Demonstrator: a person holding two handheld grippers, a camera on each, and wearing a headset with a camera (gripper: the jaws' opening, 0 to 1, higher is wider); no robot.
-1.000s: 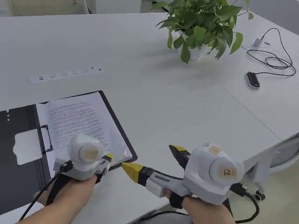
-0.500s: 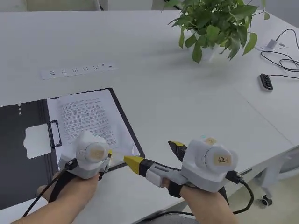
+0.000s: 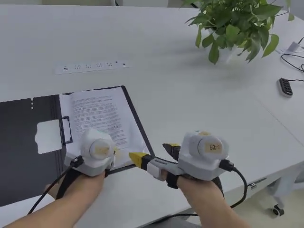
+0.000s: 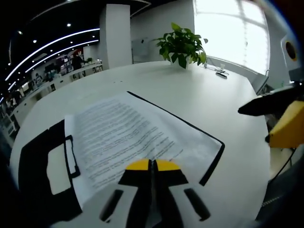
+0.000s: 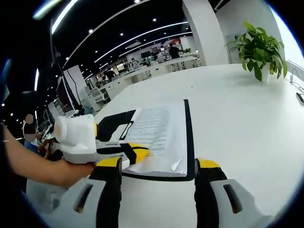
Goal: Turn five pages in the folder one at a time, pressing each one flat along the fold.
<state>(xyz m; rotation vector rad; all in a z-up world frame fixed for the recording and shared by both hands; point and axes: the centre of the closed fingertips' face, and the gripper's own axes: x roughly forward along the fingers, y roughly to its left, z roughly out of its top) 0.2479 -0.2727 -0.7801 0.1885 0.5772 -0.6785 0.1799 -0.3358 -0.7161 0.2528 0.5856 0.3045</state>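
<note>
Holds the left gripper (image 4: 151, 165) low over the lower right of the printed page (image 3: 99, 114), jaws clenched together. Holds the right gripper (image 5: 159, 164) just beside the folder's (image 3: 19, 142) right edge, jaws released wide. Has the folder lying open near the counter's (image 3: 190, 95) front edge.

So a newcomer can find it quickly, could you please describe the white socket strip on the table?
On the large white table, find the open black folder at the near edge. Just beyond its printed page lies a long, flat white socket strip. Unlike the short black strip near the potted plant, it nearly matches the tabletop in colour.
</note>
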